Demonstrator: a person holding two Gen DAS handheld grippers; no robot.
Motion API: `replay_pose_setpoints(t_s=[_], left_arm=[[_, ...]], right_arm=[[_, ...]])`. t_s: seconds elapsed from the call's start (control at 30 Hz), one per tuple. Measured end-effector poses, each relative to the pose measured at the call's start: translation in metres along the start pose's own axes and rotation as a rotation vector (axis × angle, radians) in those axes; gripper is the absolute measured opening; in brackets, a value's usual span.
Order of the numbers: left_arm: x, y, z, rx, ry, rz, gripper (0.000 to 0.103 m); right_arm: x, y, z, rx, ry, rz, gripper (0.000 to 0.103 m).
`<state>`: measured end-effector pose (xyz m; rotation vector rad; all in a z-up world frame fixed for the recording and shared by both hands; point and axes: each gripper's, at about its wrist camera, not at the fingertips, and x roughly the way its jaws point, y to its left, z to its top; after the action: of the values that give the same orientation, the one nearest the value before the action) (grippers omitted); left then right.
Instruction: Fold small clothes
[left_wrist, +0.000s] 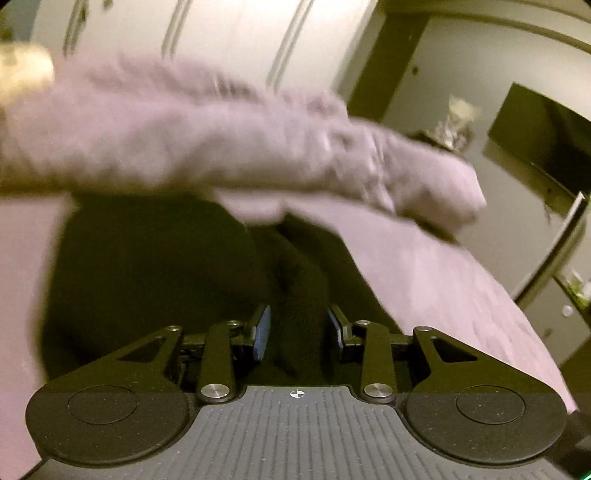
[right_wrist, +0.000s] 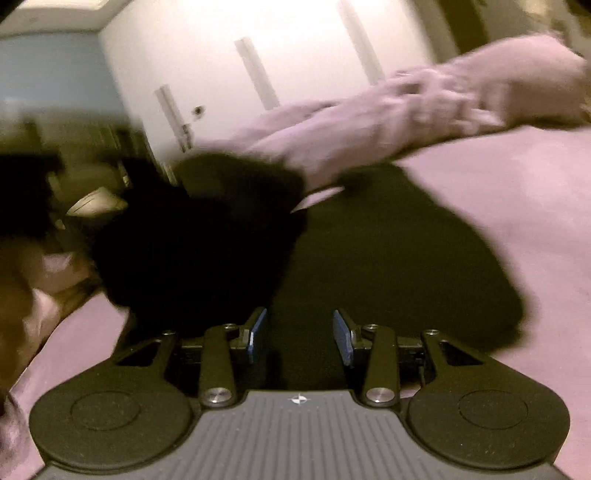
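Surface: bed (left_wrist: 424, 266) under a pink sheet; both views are blurred.
Garment: black garment (left_wrist: 155, 273), soft and dark, lies spread on the sheet. In the left wrist view it fills the near middle and left; in the right wrist view it runs from the near middle out to the right, with a bunched part raised at the left (right_wrist: 207, 236).
Left tongs (left_wrist: 298, 326): partly open, blue pads to either side of a raised fold of the garment. The fold fills the gap between the pads. The blur and the dark cloth hide whether the pads press on it; cannot tell.
Right tongs (right_wrist: 299, 332): partly open, blue pads apart, above the flat garment. Clear gaps show on both sides; nothing gripped.
Pillow: long pink pillow (left_wrist: 229, 147) lies across the far side of the bed, beyond the garment, its near edge over the garment's far edge.
Background: white wardrobe doors (right_wrist: 258, 66) at the far wall; dark screen (left_wrist: 546, 144) at the far right.
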<state>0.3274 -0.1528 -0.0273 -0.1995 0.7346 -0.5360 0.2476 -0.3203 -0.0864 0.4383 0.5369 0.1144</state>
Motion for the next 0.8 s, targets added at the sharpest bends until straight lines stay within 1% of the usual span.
replay_pose_setpoints(t_s=[0.03,0.07,0.1,0.13,0.17,0.2,0.27,0.33,0.37,0.4,0.47,0.5,0.53,0.57,0.63,0.67,0.7,0.73,0.77,0.8], left_arm=[[0.012,-0.004,-0.010,-0.007,0.030,0.018,0.056],[0.019,-0.008,-0.019,0.009,0.048,0.046,0.068],[0.022,-0.015,-0.024,0.037,0.044,0.074,0.068],[0.018,-0.021,-0.026,0.072,0.025,0.087,0.070],[0.011,-0.025,-0.026,0.095,0.018,0.082,0.076],[0.000,-0.027,-0.025,0.106,0.012,0.074,0.078],[-0.030,-0.024,-0.025,0.099,-0.030,0.062,0.088],[-0.065,-0.013,-0.027,0.071,-0.081,0.068,0.094],[-0.078,-0.006,-0.029,0.054,-0.101,0.086,0.095],[-0.088,0.000,-0.031,0.041,-0.111,0.123,0.095],[-0.104,0.014,-0.042,0.025,-0.118,0.230,0.095],[-0.108,0.025,-0.047,0.012,-0.110,0.282,0.095],[-0.110,0.036,-0.053,-0.013,-0.089,0.315,0.095],[-0.110,0.048,-0.058,-0.051,-0.065,0.329,0.095],[-0.108,0.071,-0.066,-0.147,-0.013,0.329,0.095],[-0.105,0.079,-0.068,-0.183,-0.002,0.319,0.095],[-0.104,0.085,-0.069,-0.206,0.006,0.306,0.095],[-0.103,0.090,-0.070,-0.221,0.015,0.296,0.095],[-0.098,0.094,-0.069,-0.232,0.024,0.284,0.095],[-0.093,0.098,-0.069,-0.242,0.037,0.265,0.095]], right_arm=[[-0.005,-0.008,0.002,0.026,0.004,0.002,0.042],[-0.008,-0.015,0.003,0.044,0.012,0.007,0.042],[-0.012,-0.020,0.005,0.059,0.025,0.005,0.043],[-0.016,-0.025,0.006,0.060,0.027,0.004,0.044],[-0.020,-0.027,0.006,0.056,0.022,0.004,0.044],[-0.022,-0.028,0.008,0.053,0.016,-0.001,0.046],[-0.028,-0.029,0.011,0.062,0.000,-0.002,0.047],[-0.029,-0.028,0.014,0.082,-0.012,-0.004,0.047],[-0.028,-0.027,0.019,0.092,-0.018,-0.008,0.047],[-0.028,-0.024,0.023,0.096,-0.028,-0.007,0.047],[-0.030,-0.015,0.033,0.096,-0.044,0.010,0.047],[-0.030,-0.008,0.038,0.087,-0.051,0.024,0.047],[-0.028,-0.003,0.044,0.075,-0.055,0.043,0.047],[-0.027,0.004,0.051,0.063,-0.058,0.064,0.047],[-0.020,0.020,0.064,0.051,-0.062,0.108,0.047],[-0.013,0.026,0.069,0.052,-0.045,0.134,0.047],[-0.004,0.032,0.072,0.054,-0.009,0.160,0.047],[0.012,0.035,0.075,0.059,0.051,0.194,0.047],[0.029,0.036,0.076,0.064,0.095,0.194,0.047],[0.046,0.035,0.075,0.079,0.149,0.170,0.047]])
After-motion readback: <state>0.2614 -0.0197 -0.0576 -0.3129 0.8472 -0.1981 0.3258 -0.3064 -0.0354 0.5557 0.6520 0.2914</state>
